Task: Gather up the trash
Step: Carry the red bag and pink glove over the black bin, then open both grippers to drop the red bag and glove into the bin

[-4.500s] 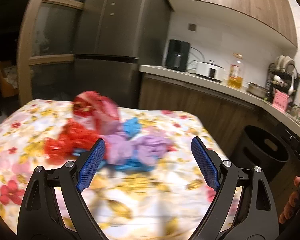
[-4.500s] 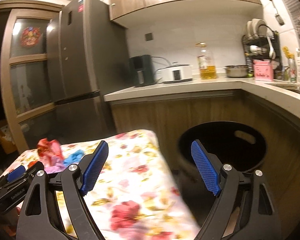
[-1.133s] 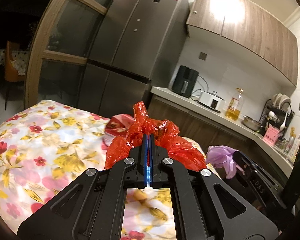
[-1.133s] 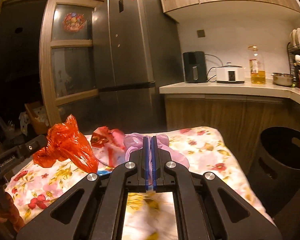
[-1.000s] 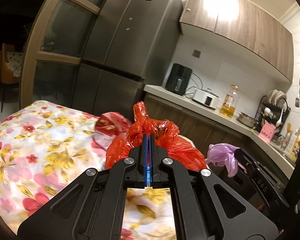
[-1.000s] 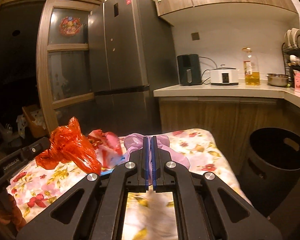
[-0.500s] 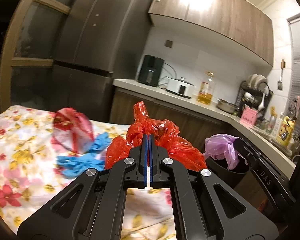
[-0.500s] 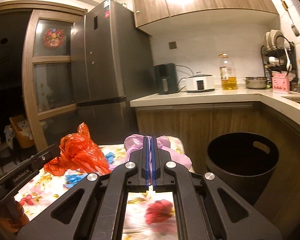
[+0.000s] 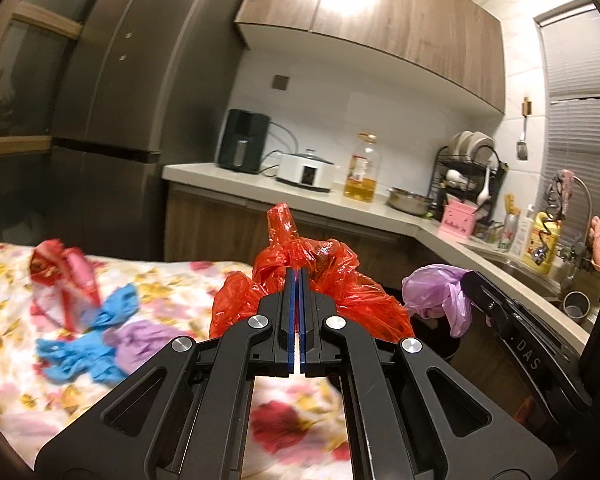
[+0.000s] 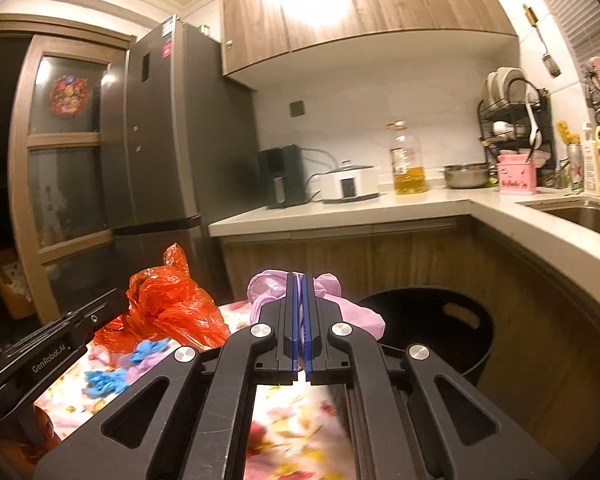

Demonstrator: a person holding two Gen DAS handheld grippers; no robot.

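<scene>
My left gripper (image 9: 298,276) is shut on a crumpled red plastic bag (image 9: 328,284), held above the right end of the floral tablecloth (image 9: 172,280). My right gripper (image 10: 300,280) is shut on a crumpled purple plastic bag (image 10: 356,312); that same purple plastic bag (image 9: 436,296) shows right of the red one in the left wrist view. The red plastic bag (image 10: 164,308) hangs from the left gripper at the left of the right wrist view. A black trash bin (image 10: 436,328) stands on the floor just beyond the purple bag. Blue scraps (image 9: 80,348), a purple scrap (image 9: 140,336) and a red-and-white wrapper (image 9: 64,276) lie on the table.
A wooden-fronted counter (image 10: 380,204) runs behind and around the right side, carrying a black appliance (image 10: 280,176), a white cooker (image 10: 352,184), an oil bottle (image 10: 408,160) and a dish rack (image 10: 512,120). A tall grey fridge (image 10: 172,140) stands at the left.
Both grippers have swung right with their bags, away from the table's middle toward the black bin. The bin now looms closer in the right wrist view.
</scene>
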